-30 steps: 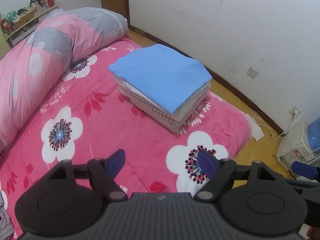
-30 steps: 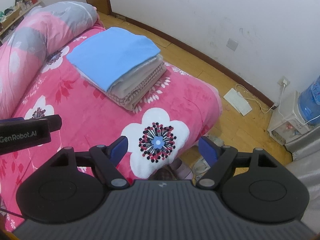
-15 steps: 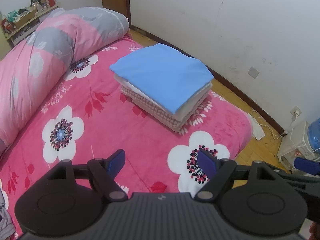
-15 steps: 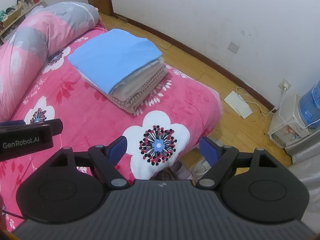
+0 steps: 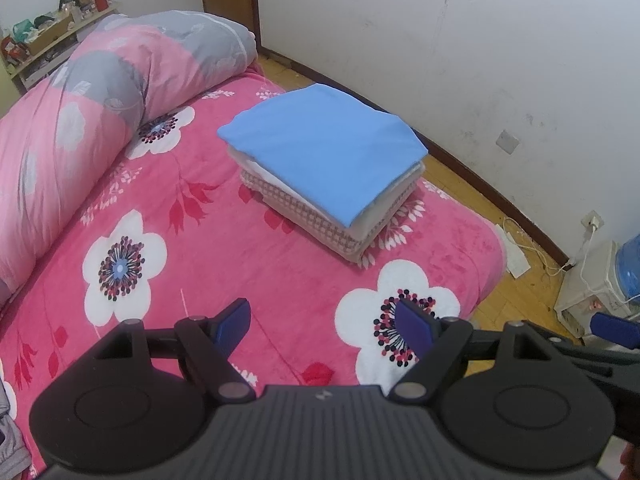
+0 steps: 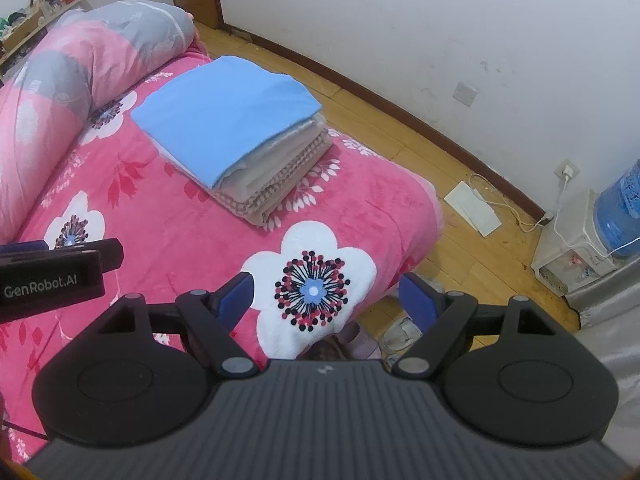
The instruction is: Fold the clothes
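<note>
A stack of folded clothes [image 5: 332,184] with a light blue piece [image 5: 324,148] on top lies on the pink flowered bed cover [image 5: 224,248]; it also shows in the right wrist view [image 6: 240,148]. My left gripper [image 5: 324,322] is open and empty, held above the bed well short of the stack. My right gripper [image 6: 330,294] is open and empty above the bed's near corner. The left gripper's body [image 6: 52,272] shows at the left of the right wrist view. A grey cloth edge [image 5: 10,452] shows at the bottom left.
A rolled pink and grey quilt [image 5: 100,92] lies along the bed's left side. Wooden floor [image 6: 400,132] runs beside the white wall. A water dispenser [image 6: 592,240], cables and a white pad [image 6: 472,208] sit on the floor at right. Shoes [image 6: 400,336] lie under the bed corner.
Both grippers have drifted slightly; the view has shifted a little toward the stack. Both stay open and empty. The stack has not moved.
</note>
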The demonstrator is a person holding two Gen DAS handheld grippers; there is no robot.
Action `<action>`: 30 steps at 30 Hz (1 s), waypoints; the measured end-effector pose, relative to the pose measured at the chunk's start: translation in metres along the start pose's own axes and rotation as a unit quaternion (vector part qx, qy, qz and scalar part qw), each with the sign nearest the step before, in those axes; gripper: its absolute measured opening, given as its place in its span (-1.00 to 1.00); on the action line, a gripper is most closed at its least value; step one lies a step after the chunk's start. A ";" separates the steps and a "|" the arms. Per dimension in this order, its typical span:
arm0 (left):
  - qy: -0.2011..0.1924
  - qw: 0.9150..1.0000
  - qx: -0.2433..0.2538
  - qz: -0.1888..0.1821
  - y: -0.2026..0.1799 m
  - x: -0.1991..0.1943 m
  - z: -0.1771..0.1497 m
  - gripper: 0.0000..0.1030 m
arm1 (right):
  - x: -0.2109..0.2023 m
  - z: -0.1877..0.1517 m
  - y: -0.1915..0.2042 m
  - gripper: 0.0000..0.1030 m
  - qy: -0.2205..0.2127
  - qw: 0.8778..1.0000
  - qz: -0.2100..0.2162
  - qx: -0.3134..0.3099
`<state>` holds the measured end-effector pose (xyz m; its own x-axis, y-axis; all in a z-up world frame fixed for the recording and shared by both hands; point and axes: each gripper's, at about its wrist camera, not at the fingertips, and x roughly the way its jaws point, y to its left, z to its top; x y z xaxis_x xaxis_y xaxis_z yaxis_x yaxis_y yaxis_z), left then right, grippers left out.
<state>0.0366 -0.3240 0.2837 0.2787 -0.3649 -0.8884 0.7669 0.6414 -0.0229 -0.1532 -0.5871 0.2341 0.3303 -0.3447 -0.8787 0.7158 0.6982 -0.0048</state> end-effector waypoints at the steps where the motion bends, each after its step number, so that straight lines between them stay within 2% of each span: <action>1: 0.000 1.000 -0.001 0.000 0.000 0.001 0.000 0.56 | 0.001 0.001 0.000 0.55 0.001 1.000 0.000 -0.001; 30: 0.013 1.000 -0.008 0.002 0.006 0.014 0.010 0.56 | 0.010 0.010 0.008 0.55 0.011 1.000 -0.006 -0.012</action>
<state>0.0513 -0.3319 0.2760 0.2670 -0.3447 -0.8999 0.7564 0.6536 -0.0260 -0.1381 -0.5915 0.2301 0.3088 -0.3397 -0.8884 0.7042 0.7095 -0.0265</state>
